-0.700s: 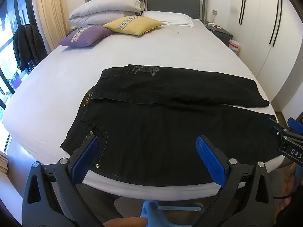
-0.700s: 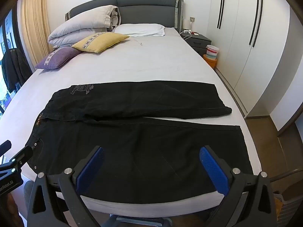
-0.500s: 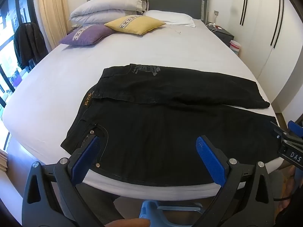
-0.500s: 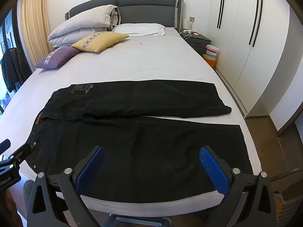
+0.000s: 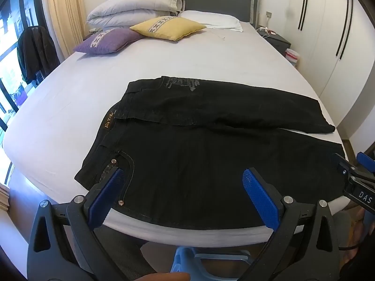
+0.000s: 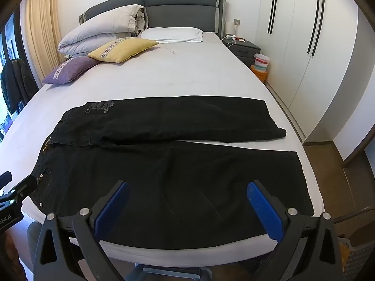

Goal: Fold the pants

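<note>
- While both tools are held above the foot edge of the bed [image 5: 70,98], nothing is gripped: the left gripper [image 5: 185,189] and the right gripper [image 6: 187,201] are each seen with jaws spread wide and clear of the cloth.
- The black pants [image 5: 211,154] are laid flat across the foot end of the bed, waistband toward the window side and leg hems toward the wardrobe side.
- One leg is seen nearer the headboard, overlapping the near leg at the seat; the near leg lies along the foot edge of the bed, just short of hanging off.
- The cloth is judged to be denim: fairly heavy, limp rather than stiff, not fragile, and unlikely to slip between the ribbed blue pads.
- Thick seams at the waistband and hems are judged the firmest hold points; a single layer pinched mid-leg would probably sag and drag.
- For a lengthwise fold, the waistband corner by the riveted pocket [image 5: 117,171] is suggested for the left gripper, and the near hem [image 6: 300,180] for the right gripper.
- Both layers should be taken at each point, and both ends lifted together toward the headboard, so that the near leg is carried over the far leg without bunching.
- The cushions and pillows by the headboard are well apart from the pants.
</note>
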{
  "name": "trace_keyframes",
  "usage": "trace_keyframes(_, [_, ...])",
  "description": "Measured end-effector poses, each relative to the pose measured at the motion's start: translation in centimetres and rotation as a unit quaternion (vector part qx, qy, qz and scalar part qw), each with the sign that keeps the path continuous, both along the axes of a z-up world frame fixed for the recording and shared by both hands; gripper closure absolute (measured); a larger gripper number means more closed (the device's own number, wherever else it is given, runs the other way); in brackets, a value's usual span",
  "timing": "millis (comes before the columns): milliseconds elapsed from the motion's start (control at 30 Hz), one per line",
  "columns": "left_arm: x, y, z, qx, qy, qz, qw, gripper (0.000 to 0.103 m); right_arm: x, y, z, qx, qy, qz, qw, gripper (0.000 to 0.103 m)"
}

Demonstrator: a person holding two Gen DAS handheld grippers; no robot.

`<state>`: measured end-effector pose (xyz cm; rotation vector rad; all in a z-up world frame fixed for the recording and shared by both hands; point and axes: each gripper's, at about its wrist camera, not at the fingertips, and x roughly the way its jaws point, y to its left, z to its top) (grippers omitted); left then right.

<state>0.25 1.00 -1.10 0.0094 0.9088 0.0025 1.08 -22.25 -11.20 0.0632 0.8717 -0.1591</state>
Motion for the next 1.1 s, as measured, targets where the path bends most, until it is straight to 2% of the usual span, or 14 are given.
trace_keyframes(1100, [-0.21,-0.15,-0.62,0.001,0.008,-0.001,1.0,0.0,-0.49,-0.25,-0.42,0.004,0.003,-0.002,1.0,0.0])
